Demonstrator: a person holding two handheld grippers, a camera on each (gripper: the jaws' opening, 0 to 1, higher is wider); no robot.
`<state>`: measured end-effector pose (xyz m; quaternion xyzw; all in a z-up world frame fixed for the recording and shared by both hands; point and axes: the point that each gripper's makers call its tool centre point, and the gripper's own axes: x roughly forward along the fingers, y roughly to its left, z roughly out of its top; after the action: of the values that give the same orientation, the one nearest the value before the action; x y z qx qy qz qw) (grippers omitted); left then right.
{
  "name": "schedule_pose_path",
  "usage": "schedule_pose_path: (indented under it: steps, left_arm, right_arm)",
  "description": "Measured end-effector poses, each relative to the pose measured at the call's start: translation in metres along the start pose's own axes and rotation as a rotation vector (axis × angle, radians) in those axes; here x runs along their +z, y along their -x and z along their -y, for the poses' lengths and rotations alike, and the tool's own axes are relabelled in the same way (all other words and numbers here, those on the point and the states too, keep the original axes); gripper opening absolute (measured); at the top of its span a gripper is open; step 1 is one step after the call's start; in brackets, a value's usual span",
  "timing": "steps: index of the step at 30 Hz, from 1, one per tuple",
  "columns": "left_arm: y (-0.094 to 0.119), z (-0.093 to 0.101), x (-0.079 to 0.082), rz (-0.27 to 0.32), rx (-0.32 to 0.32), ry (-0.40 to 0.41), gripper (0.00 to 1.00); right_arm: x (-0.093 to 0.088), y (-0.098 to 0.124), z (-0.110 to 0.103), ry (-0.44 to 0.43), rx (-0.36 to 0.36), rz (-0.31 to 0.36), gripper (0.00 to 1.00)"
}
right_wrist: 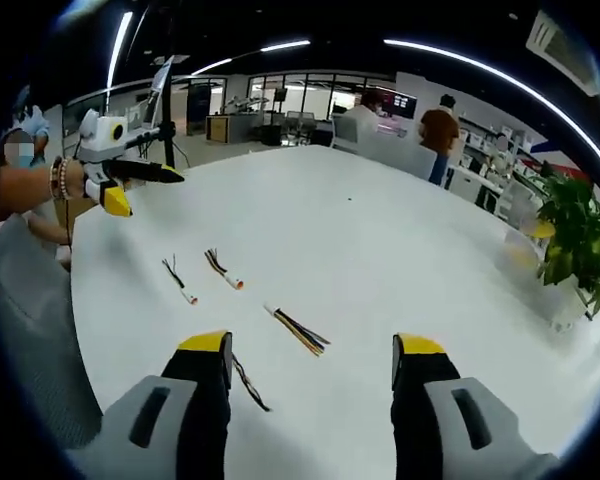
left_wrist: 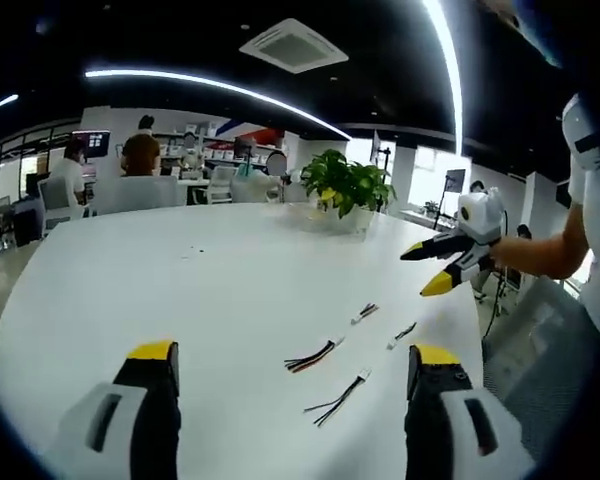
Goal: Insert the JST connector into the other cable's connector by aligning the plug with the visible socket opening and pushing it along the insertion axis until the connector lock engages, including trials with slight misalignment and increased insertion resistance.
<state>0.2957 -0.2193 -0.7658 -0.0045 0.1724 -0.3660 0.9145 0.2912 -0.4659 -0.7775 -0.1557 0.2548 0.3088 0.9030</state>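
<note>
Several short JST cables lie loose on the white table [left_wrist: 180, 290]. One with red, yellow and black wires [left_wrist: 313, 355] lies nearest, ahead of my left gripper [left_wrist: 293, 352], whose jaws stand wide apart with nothing between them. A black-wired cable [left_wrist: 338, 398] sits just beside it. Two smaller ones [left_wrist: 365, 312] [left_wrist: 405, 332] lie farther off. My right gripper [right_wrist: 312, 344] is open above the table, with the multicolour cable [right_wrist: 298, 330] and a dark cable [right_wrist: 248, 382] near its jaws. Two more cables [right_wrist: 223, 268] [right_wrist: 178, 278] lie to the left. Each gripper hovers apart from the cables.
A potted plant [left_wrist: 345, 185] stands at the table's far edge. People sit at desks [left_wrist: 140, 155] beyond the table. The table edge [right_wrist: 80, 300] runs close to the cables on the person's side, and a hand and arm [right_wrist: 30, 185] hold the left gripper there.
</note>
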Motion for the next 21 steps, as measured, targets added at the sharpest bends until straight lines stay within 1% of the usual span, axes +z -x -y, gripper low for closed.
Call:
schedule_pose_path:
  steps: [4, 6, 8, 10, 14, 17, 18, 21]
  left_arm:
    - [-0.009, 0.002, -0.001, 0.0, -0.036, 0.001, 0.93]
    - [-0.012, 0.0, -0.001, 0.004, -0.042, -0.006, 0.92]
    - [-0.016, -0.001, -0.002, 0.003, -0.047, -0.005, 0.89]
    - [-0.021, -0.002, -0.005, -0.008, -0.05, -0.002, 0.89]
    - [-0.027, 0.001, -0.008, -0.017, -0.075, -0.02, 0.88]
    - [-0.031, 0.002, -0.008, -0.013, -0.087, -0.03, 0.87]
    - [-0.033, 0.003, -0.007, -0.006, -0.098, -0.039, 0.87]
    - [-0.039, 0.004, -0.006, 0.001, -0.116, -0.047, 0.85]
  right_arm:
    - [0.001, -0.007, 0.001, 0.017, 0.013, -0.007, 0.61]
    - [0.002, -0.009, 0.001, 0.033, 0.017, -0.008, 0.61]
    - [0.001, -0.012, 0.003, 0.042, 0.02, -0.015, 0.61]
    - [0.0, -0.015, 0.004, 0.051, 0.026, -0.023, 0.61]
    - [-0.001, -0.019, 0.005, 0.06, 0.039, -0.026, 0.61]
    - [-0.003, -0.022, 0.005, 0.061, 0.052, -0.032, 0.61]
    - [-0.003, -0.023, 0.004, 0.047, 0.065, -0.027, 0.6]
    - [-0.001, -0.027, 0.004, 0.039, 0.074, -0.02, 0.6]
